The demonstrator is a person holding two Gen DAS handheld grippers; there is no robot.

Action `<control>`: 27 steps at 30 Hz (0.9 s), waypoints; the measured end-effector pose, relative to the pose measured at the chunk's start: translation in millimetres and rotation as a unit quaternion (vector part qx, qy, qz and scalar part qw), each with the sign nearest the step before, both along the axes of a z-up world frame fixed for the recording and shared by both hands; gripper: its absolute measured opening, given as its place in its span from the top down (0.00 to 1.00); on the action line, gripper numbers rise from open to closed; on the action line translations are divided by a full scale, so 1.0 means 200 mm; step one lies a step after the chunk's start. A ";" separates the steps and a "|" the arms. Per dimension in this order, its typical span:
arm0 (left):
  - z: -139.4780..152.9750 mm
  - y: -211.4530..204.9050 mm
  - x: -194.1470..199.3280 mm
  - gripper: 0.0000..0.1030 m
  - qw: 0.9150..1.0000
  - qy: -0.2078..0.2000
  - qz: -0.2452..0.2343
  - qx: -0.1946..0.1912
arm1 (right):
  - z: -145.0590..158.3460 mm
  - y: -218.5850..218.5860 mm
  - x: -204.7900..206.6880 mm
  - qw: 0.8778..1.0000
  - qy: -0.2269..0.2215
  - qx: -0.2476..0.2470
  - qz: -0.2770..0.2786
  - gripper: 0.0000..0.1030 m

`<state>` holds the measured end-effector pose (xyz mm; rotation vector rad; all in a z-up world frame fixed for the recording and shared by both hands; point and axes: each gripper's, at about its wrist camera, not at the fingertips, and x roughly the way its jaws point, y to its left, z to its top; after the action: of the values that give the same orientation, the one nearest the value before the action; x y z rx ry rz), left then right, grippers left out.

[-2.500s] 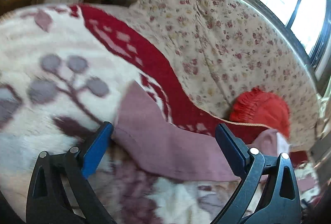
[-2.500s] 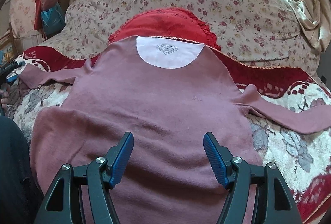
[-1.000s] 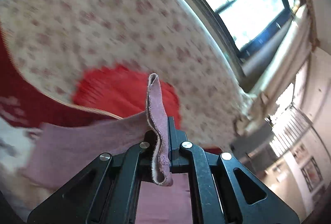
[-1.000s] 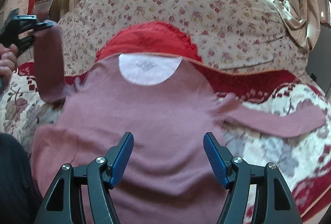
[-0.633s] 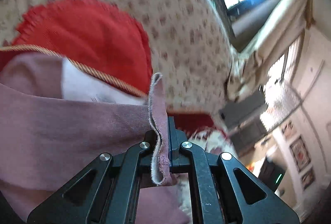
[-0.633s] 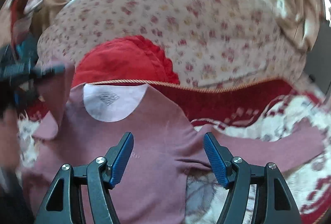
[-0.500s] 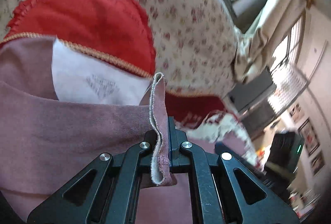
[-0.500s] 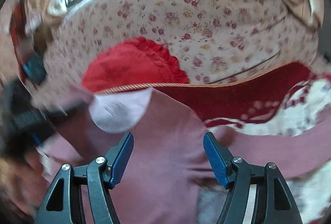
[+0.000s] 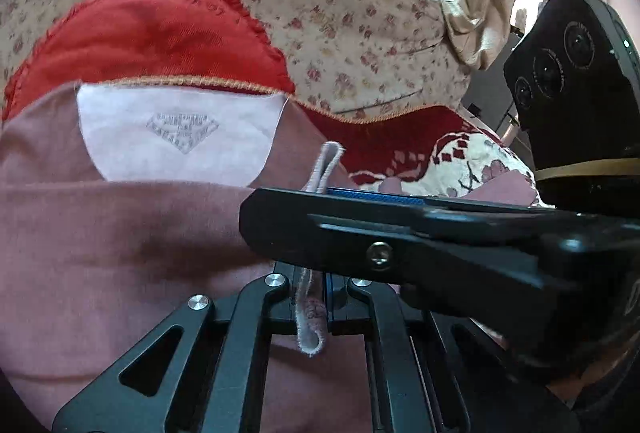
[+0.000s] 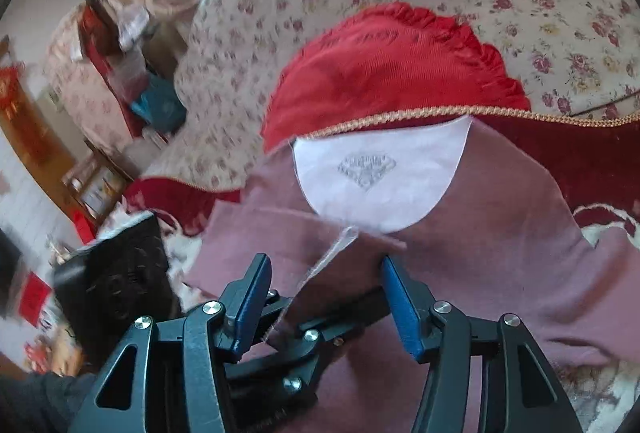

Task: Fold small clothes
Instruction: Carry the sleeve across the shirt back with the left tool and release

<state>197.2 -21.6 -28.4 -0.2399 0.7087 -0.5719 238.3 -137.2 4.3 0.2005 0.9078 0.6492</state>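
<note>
Fingers of your left gripper (image 9: 310,297) pinch the mauve shirt's cuff (image 9: 316,325) over its body on the sofa, while your right gripper (image 10: 326,297) crosses in, fingers apart around that cuff.

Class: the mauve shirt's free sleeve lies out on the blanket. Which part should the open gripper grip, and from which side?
Probably the cuff end of the free sleeve, approached from its outer tip. It lies flat on the blanket, pointing away from the shirt body, so the open right gripper could pinch both layers at the hem.
</note>
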 end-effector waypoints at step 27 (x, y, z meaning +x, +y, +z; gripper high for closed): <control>-0.04 0.32 -0.22 0.90 0.990 0.112 0.083 0.040 | -0.36 -0.43 0.19 0.975 0.146 0.066 -0.153 0.61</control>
<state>152.7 43.3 -35.6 -0.2873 0.9174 -0.3605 277.0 -222.9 -68.0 0.5557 1.0882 0.3970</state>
